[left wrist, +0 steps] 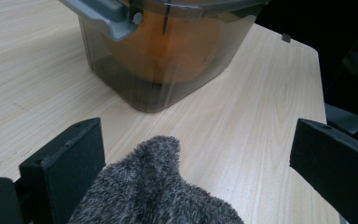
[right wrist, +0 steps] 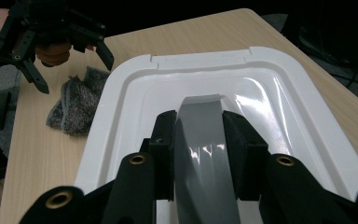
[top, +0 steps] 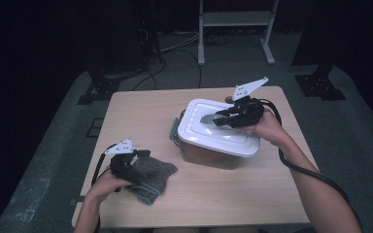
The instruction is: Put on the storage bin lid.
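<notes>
High view first: a pale wood-grain table carries a smoky translucent plastic storage box with something orange inside, capped by a glossy white rounded-rectangle lid with a stepped rim. A grey plastic latch flap hangs at the box's left end. The right gripper sits over the lid, and in the right gripper view its black jaws are clamped on both sides of a smooth grey curved handle that rises from the lid's recessed middle. At the table's near left corner lies a fuzzy grey cloth, crumpled and soft-napped. The left gripper rests over it with its blocky matte jaws spread wide, the cloth's fluffy edge between them but apart from both.
</notes>
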Demonstrator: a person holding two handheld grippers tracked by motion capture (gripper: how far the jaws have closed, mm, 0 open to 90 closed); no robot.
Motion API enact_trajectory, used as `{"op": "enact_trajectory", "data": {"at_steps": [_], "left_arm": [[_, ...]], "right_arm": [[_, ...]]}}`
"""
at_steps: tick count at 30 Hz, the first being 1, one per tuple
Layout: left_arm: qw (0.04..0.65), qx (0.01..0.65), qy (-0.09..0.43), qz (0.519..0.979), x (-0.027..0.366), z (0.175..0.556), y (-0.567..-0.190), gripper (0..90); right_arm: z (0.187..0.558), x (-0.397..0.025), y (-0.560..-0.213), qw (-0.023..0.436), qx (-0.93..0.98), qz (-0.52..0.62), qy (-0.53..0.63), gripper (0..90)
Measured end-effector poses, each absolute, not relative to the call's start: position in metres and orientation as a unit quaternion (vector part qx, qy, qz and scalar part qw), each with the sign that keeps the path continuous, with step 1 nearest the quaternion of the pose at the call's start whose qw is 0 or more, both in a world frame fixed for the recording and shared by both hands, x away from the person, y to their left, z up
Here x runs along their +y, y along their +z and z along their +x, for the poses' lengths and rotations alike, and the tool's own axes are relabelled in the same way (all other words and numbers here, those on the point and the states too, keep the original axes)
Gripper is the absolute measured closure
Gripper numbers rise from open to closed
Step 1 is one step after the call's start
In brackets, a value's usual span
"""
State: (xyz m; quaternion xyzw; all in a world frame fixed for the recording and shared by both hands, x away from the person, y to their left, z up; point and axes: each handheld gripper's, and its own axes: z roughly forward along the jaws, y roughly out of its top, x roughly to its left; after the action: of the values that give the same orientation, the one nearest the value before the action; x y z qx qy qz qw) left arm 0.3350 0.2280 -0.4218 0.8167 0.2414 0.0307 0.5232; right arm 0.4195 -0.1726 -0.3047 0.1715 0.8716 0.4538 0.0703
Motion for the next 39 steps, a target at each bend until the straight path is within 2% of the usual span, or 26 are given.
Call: {"op": "enact_trajectory", "data": {"at_steps": [34, 36, 39], "left_arm": [[0.52, 0.247, 0.032, 0.817, 0.232, 0.335, -0.423, 2.4], [0.52, 0.246, 0.032, 0.817, 0.232, 0.334, -0.423, 2.4], [0.521, 0.246, 0.032, 0.817, 0.232, 0.334, -0.423, 2.4]], "right_arm": [[0.441, -0.152, -0.336, 0.035, 0.885, 0.148, 0.439, 65.3], [0.441, -0.153, -0.337, 0.034, 0.884, 0.149, 0.442, 64.7], [0.441, -0.155, -0.337, 0.03, 0.881, 0.155, 0.445, 58.2]]}}
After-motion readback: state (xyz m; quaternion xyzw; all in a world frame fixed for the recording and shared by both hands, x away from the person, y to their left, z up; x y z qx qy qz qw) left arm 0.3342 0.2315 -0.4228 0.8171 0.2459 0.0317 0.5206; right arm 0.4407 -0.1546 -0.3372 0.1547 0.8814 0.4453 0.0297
